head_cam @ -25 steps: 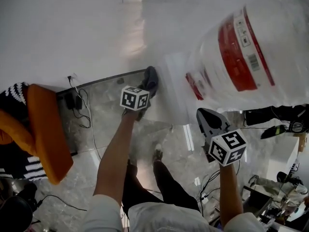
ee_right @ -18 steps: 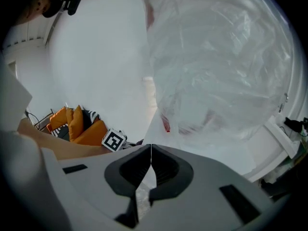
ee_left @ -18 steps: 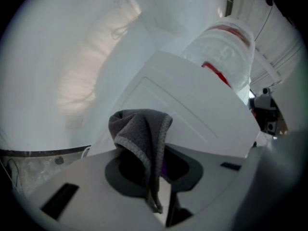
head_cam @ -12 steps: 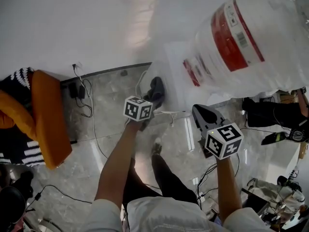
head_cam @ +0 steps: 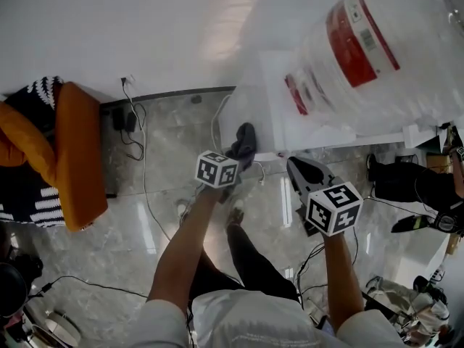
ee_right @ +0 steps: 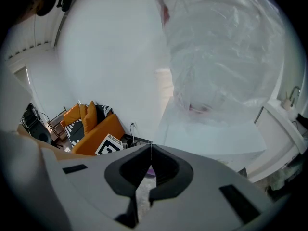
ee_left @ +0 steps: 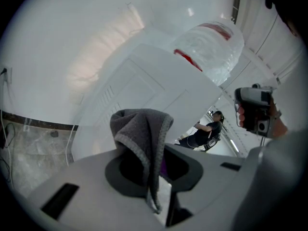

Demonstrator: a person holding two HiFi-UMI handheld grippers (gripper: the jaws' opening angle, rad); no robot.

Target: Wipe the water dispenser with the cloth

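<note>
Left gripper (head_cam: 238,155) pinched the cloth (head_cam: 245,138) just beside the dispenser (head_cam: 270,122), at its 9 o'clock. I had my right gripper (head_cam: 300,168) closed with nothing inside.

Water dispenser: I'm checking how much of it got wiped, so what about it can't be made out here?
- Head view: the water dispenser front face is out of sight below its top and the bottle, which the top and right edges cut off.
- Left gripper view: the cloth in the left gripper covers any contact with the dispenser's side.
- Every view: smudges or wet streaks are lost in white glare; the label print is too small.
</note>
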